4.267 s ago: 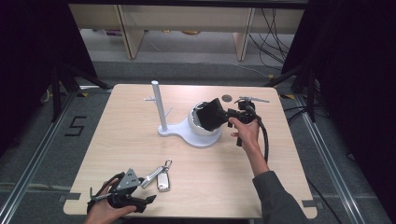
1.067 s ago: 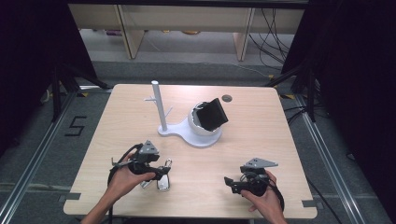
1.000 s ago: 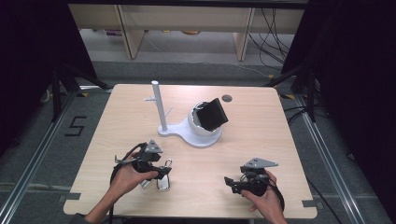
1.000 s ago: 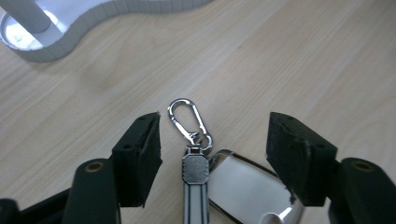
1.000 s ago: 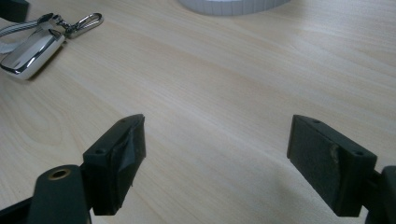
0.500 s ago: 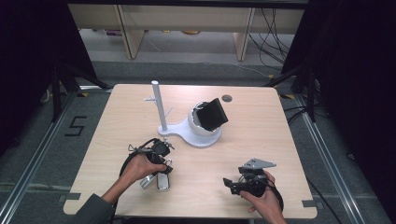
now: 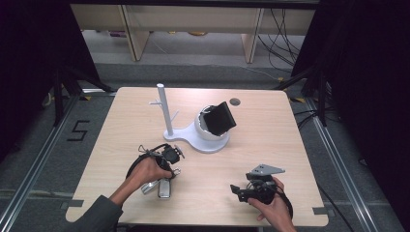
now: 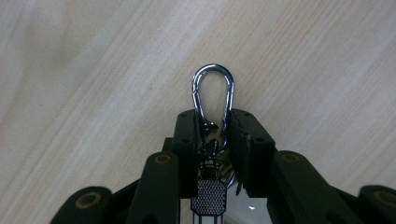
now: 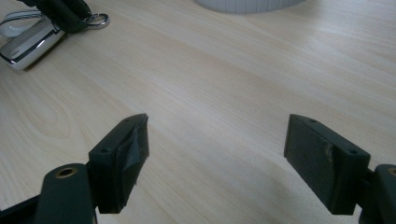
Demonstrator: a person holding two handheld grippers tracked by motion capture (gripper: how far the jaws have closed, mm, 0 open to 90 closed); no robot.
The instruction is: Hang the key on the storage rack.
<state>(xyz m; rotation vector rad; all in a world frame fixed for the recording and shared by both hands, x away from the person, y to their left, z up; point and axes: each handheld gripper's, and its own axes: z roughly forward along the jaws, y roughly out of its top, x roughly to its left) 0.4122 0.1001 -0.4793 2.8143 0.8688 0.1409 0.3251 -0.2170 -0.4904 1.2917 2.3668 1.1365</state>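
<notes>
Jaws of L gripper just closed, clamping carabiner; R gripper jaws wide apart

Both grippers are black. The left gripper has blocky jaws with small screw holes near the tips and brass-ringed pivots at 7 and 5 o'clock. The right gripper carries a grey three-cornered plate at its 12 o'clock and a black cable. A grey sleeve covers the person's left forearm.
</notes>
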